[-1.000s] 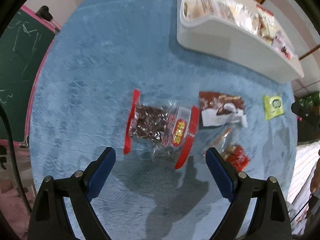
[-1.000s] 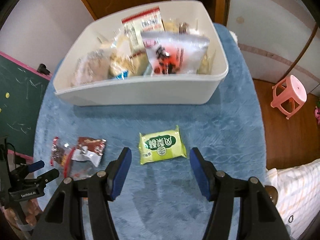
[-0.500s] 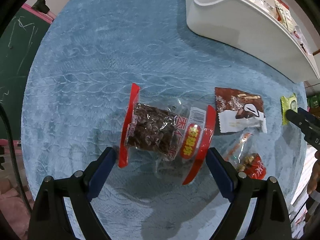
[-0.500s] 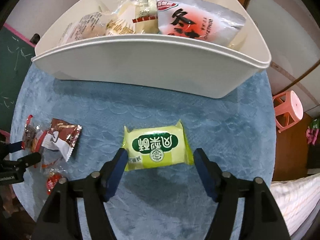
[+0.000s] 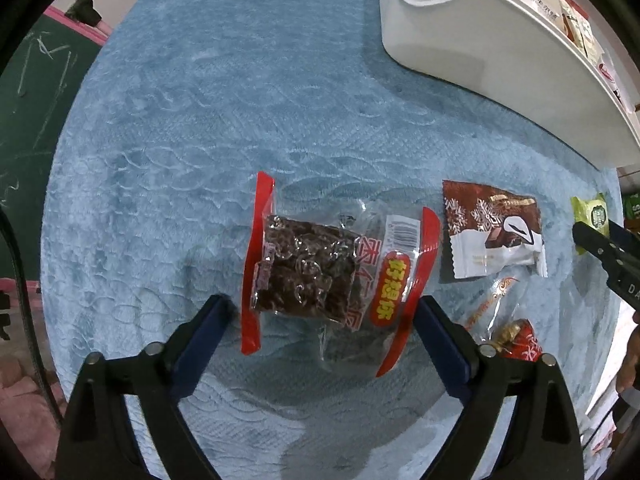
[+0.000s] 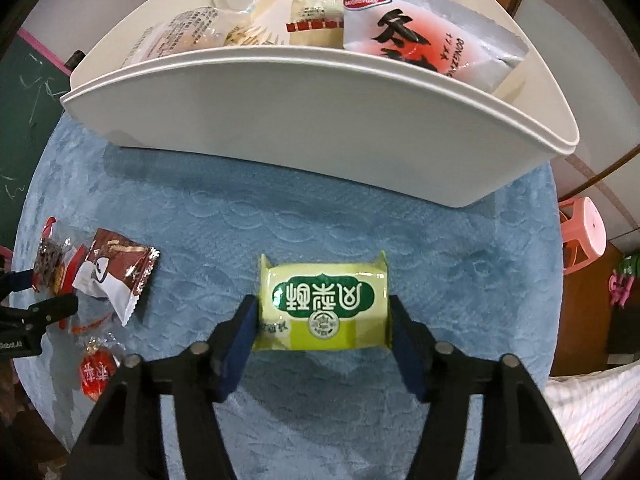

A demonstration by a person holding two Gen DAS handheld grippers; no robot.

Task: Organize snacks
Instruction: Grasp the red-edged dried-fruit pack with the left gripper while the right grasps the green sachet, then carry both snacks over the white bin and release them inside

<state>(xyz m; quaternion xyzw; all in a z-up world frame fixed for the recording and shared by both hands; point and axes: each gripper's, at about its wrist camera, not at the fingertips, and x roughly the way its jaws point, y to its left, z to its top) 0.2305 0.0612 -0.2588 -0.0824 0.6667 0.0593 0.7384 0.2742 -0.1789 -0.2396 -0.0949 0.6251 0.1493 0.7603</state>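
Note:
A clear red-edged snack pack [image 5: 320,272] with dark pieces lies on the blue cloth [image 5: 208,120]. My left gripper [image 5: 324,320] is open, its blue pads on either side of the pack's near end. A green snack packet [image 6: 324,306] lies between the pads of my right gripper [image 6: 322,322], which is open and close against the packet's sides. The white bin [image 6: 320,128] holding several snack bags stands beyond it, also in the left wrist view [image 5: 500,52]. A brown-and-white packet [image 5: 492,236] and a small red packet [image 5: 520,338] lie to the right of the red-edged pack.
The brown packet [image 6: 118,276] and red packet [image 6: 96,372] show at the left in the right wrist view, with the left gripper [image 6: 32,316] beside them. A green chalkboard [image 5: 28,120] stands off the left edge. A pink stool [image 6: 580,236] stands on the floor at right.
Both grippers have moved down and forward. The left pads now flank the red-edged pack; the right pads have narrowed a little and now flank the green packet.

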